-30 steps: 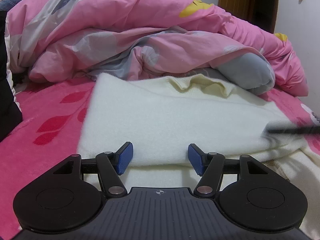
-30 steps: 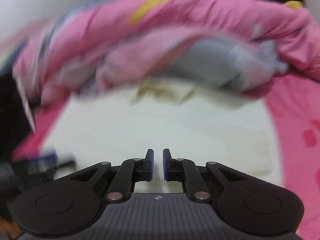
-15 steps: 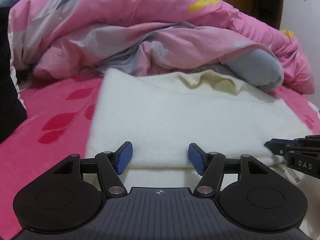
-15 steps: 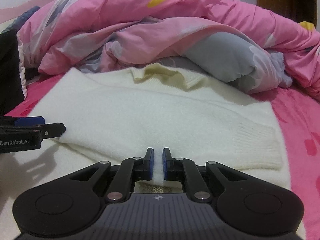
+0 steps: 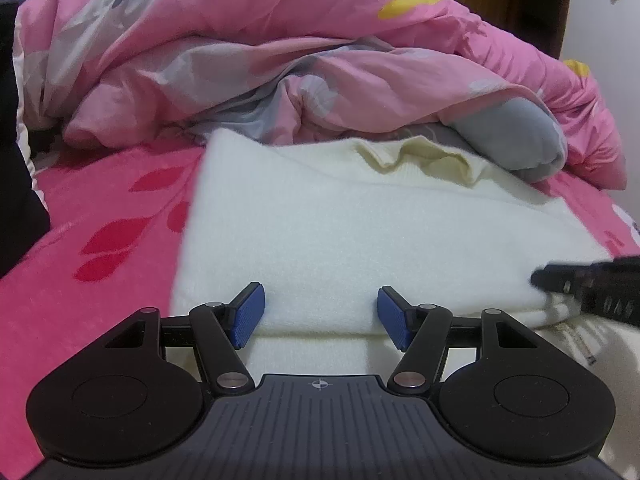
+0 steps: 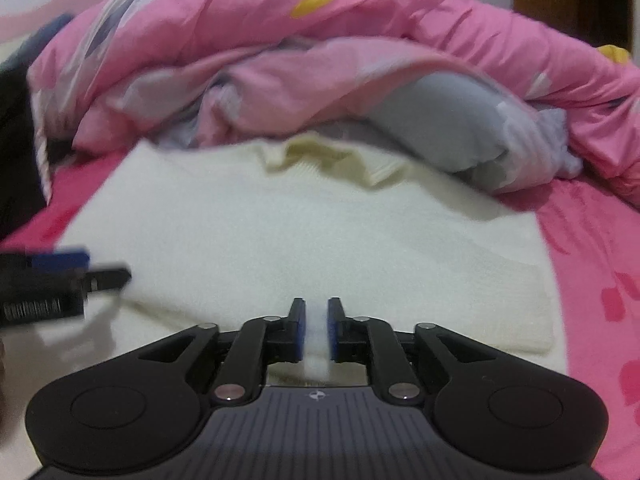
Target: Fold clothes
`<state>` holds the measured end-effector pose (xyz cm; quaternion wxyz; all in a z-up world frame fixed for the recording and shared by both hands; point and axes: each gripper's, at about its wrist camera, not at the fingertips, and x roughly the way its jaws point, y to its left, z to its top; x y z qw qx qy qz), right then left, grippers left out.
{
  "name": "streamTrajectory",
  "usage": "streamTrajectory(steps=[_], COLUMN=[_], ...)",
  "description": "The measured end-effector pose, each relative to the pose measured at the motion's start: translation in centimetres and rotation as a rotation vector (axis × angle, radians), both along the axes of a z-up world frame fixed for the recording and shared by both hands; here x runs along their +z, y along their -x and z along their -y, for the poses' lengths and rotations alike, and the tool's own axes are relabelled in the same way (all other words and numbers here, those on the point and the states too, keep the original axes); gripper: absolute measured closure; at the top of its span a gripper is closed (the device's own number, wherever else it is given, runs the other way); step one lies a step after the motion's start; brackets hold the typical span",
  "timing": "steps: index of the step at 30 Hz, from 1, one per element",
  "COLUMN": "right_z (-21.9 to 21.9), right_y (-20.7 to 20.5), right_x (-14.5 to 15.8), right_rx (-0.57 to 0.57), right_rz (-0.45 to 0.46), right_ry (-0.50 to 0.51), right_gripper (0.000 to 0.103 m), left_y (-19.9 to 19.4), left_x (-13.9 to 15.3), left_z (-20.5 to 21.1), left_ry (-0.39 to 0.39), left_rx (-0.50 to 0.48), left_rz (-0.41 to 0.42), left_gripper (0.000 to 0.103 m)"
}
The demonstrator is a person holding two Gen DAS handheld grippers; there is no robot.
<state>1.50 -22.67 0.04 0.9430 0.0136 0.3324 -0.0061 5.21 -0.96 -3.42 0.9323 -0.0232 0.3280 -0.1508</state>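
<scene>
A cream knitted sweater lies folded on the bed, its collar toward the far duvet. My left gripper is open at the near folded edge. The fold lies flat between its wide-set blue pads, which do not squeeze it. My right gripper holds a pinch of the sweater near the same front edge; the fabric fills the narrow gap between its pads, and the jaws are opening. Each gripper also shows at the edge of the other's view: the right gripper and the left gripper.
A crumpled pink and grey duvet is heaped along the far side, touching the collar. The pink leaf-print sheet shows on both sides of the sweater. A dark garment lies at the far left, and a wooden door stands behind.
The right gripper's pads have drawn a little apart around the pinched fabric. The right wrist view steadied after a blurred sweep. The left gripper has kept its place and width.
</scene>
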Motion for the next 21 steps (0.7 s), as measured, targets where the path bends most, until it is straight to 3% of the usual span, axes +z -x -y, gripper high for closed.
streamTrajectory(steps=[4, 7, 9, 12, 21], right_z=[-1.3, -2.8, -3.7, -4.3, -4.1], right_y=[0.1, -0.3, -0.9, -0.7, -0.6], right_x=[1.5, 0.8, -1.0, -2.7, -2.8], right_rx=[0.038, 0.078, 0.097, 0.111, 0.105], right_rz=[0.074, 0.064, 0.009, 0.033, 0.037], right_ry=[-0.044, -0.032, -0.001, 0.040, 0.027], right_gripper=[0.086, 0.085, 0.084, 0.084, 0.084], left_y=[-0.1, -0.1, -0.1, -0.1, -0.2], left_x=[0.0, 0.0, 0.0, 0.0, 0.0], left_z=[0.0, 0.0, -0.1, -0.2, -0.2], left_ry=[0.007, 0.010, 0.013, 0.020, 0.029], left_rx=[0.001, 0.002, 0.002, 0.000, 0.004], left_rz=[-0.008, -0.011, -0.013, -0.018, -0.024], left_gripper=[0.040, 0.040, 0.040, 0.040, 0.040])
